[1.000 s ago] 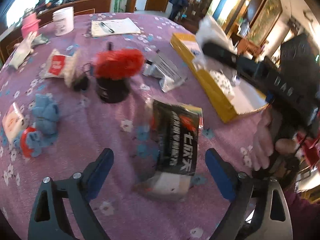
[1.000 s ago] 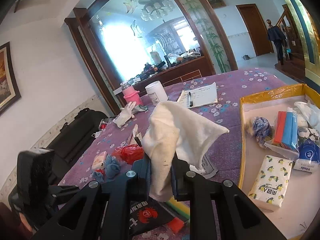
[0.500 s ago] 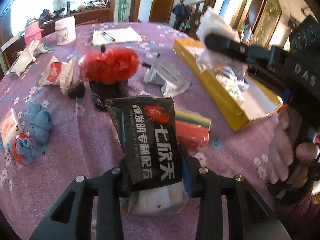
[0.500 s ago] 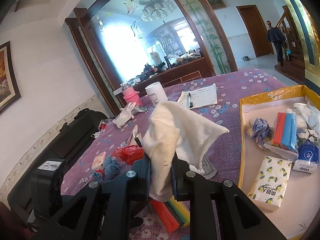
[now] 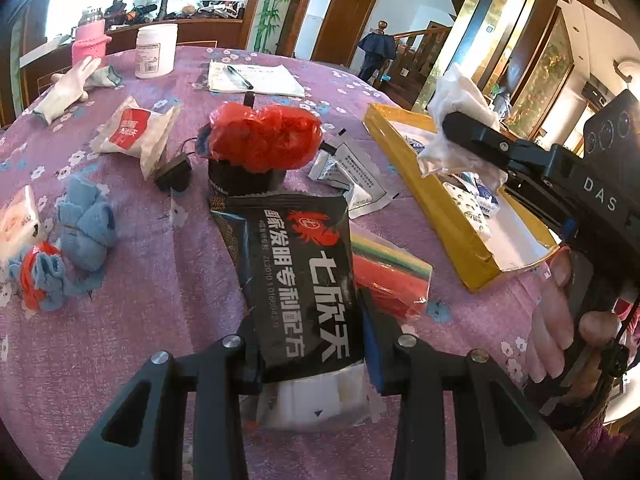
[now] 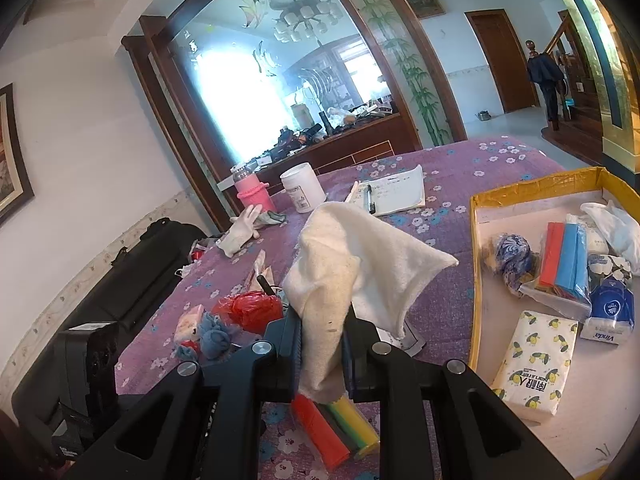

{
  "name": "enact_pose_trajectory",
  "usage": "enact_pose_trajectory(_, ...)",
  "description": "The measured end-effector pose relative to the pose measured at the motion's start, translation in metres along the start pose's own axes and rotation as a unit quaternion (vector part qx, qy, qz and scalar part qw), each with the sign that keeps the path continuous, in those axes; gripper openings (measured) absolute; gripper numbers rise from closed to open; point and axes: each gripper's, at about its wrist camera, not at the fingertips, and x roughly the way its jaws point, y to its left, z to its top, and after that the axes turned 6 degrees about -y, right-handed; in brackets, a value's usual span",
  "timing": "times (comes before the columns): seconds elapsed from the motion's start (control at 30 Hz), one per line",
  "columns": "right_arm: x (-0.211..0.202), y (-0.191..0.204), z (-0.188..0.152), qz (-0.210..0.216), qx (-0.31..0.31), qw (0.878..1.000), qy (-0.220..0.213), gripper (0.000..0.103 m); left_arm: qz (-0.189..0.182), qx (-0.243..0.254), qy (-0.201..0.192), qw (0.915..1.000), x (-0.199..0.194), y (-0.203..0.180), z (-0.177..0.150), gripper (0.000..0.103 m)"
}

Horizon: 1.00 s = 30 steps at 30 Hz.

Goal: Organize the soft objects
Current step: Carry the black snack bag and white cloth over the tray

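Note:
My left gripper [image 5: 310,340] is shut on a black packet with white lettering [image 5: 296,264], held just above the purple flowered tablecloth [image 5: 152,308]. My right gripper [image 6: 322,336] is shut on a white cloth [image 6: 340,256] that stands up between its fingers. In the left wrist view the right gripper [image 5: 472,136] hangs over the near corner of a yellow box [image 5: 440,204], a hand on its grip. Under the black packet lies a clear bag of coloured strips [image 5: 392,276], also below the right gripper [image 6: 340,428].
On the cloth lie a red plastic bag on a black cup [image 5: 264,136], blue socks [image 5: 86,232], a red-and-white tissue pack [image 5: 132,132], a white glove [image 5: 68,88], a silver sachet [image 5: 352,176] and a notepad [image 5: 256,78]. The yellow box [image 6: 474,280] holds tissue packs [image 6: 532,360].
My left gripper has closed on the black packet and lifted it off the table, uncovering the bag of coloured strips. The right gripper and its cloth have stayed put.

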Motion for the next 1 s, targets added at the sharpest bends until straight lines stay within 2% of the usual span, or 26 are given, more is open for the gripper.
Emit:
enact_pose_trajectory(0.4,-0.005,-0.006,0.003,-0.003,0.013,1.000,-0.008,0.018,0.008,-0.002,-0.008,0.9999,-0.014,-0.010,0.000,0.035)
enact_pose_trajectory(0.63,-0.020,-0.016,0.013,-0.006,0.029,0.999,-0.038,0.018,0.000,0.006,-0.015,0.9999,-0.027,-0.038,0.018,0.036)
enact_pose_trajectory(0.8,-0.051,-0.037,0.029,-0.044,0.049,0.995,-0.074,0.018,-0.026,0.041,-0.025,0.9985,-0.023,-0.083,0.037,0.036)
enact_pose_trajectory(0.93,-0.086,-0.072,0.031,-0.103,0.070,0.986,-0.107,0.018,-0.056,0.064,-0.027,0.9960,-0.002,-0.127,0.048,0.036)
enact_pose_trajectory(1.0,-0.100,-0.090,0.026,-0.126,0.089,0.982,-0.108,0.018,-0.077,0.065,-0.018,0.9947,0.014,-0.148,0.054,0.036)
